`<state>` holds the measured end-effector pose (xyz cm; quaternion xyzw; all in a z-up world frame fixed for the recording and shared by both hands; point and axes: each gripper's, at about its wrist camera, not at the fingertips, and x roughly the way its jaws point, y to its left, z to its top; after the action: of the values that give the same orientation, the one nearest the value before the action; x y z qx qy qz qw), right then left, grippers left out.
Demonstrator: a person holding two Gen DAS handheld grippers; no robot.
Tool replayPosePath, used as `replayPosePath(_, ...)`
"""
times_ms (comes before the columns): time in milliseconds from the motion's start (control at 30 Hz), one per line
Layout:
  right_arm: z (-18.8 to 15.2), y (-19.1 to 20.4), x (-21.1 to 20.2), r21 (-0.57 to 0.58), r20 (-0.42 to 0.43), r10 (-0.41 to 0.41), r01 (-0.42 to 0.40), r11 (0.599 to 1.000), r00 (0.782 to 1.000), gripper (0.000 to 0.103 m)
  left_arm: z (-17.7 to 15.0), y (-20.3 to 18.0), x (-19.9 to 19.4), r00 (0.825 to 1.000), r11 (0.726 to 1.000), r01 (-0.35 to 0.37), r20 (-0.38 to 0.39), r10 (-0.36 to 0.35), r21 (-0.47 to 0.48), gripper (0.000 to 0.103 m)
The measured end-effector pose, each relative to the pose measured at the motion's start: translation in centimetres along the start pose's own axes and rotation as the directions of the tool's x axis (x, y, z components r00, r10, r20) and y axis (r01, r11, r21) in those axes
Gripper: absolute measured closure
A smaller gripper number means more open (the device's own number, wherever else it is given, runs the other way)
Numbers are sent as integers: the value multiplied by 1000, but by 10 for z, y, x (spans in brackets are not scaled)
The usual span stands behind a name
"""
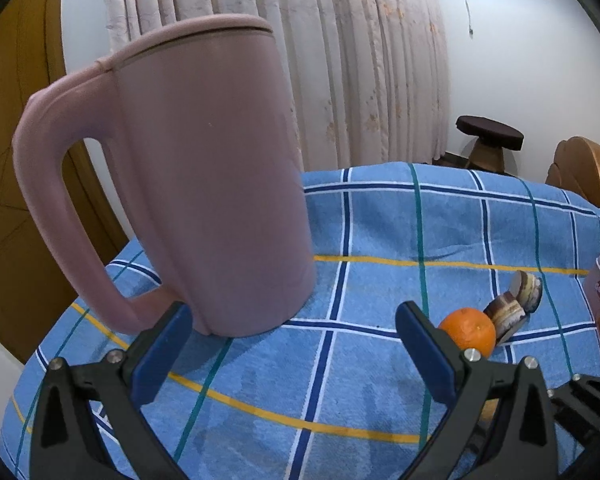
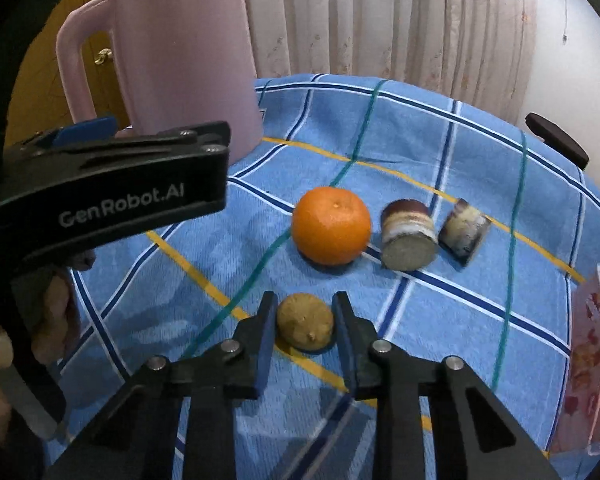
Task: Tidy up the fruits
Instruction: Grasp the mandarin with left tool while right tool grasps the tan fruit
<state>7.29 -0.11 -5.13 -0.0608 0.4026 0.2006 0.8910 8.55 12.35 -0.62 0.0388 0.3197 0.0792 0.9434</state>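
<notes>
blue plaid cloth (image 2: 440,320) covers the table in both views. right wrist view, lower centre: right gripper (image 2: 305,322) w/ jaws pinched on a small tan fruit (image 2: 306,322), pads touching its left and right sides; the fruit rests on the cloth. just above it, frame centre: orange (image 2: 331,230) sitting on the cloth, untouched. right of the orange: two short banded cylinders (image 2: 409,234), lying on their sides, close to each other; what they are cannot be told. upper left: pink kettle (image 2: 188,52), upright, handle toward frame left. left edge: left gripper (image 2: 168,136) seen side-on. far right edge: pink printed box (image 2: 592,356), partly cut off. left wrist view: left gripper's jaws spread wide, nothing between them, blue pads (image 1: 160,360) low over the cloth; kettle base just beyond the left pad, orange beyond the right one.
</notes>
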Motion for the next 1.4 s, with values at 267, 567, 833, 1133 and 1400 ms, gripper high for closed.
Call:
replayPosePath(267, -23, -48, -64, 80, 161, -160, 149, 986, 974, 73, -5, -26, -3, 987, 981, 163, -27, -161, 101, 4)
replayPosePath(567, -40, -87, -92, 159, 177, -217, 190, 969, 960, 73, -8, -78, 11, 954, 930, 297, -113, -278, 215, 19)
replayPosePath(833, -35, -90, -96, 162, 186, -198, 169, 972, 962, 73, -2, -96, 48, 931, 927, 326, -233, -282, 182, 43)
replayPosePath(1133, -37, -95, -90, 185, 175, -195, 163, 969, 965, 73, -1, -93, 43, 934, 933, 321, -213, -285, 162, 55)
replayPosePath(1400, -39, -85, -97, 176, 261, -230, 188, 966, 938, 73, -7, -90, 1, 981, 970, 193, -32, -191, 150, 55)
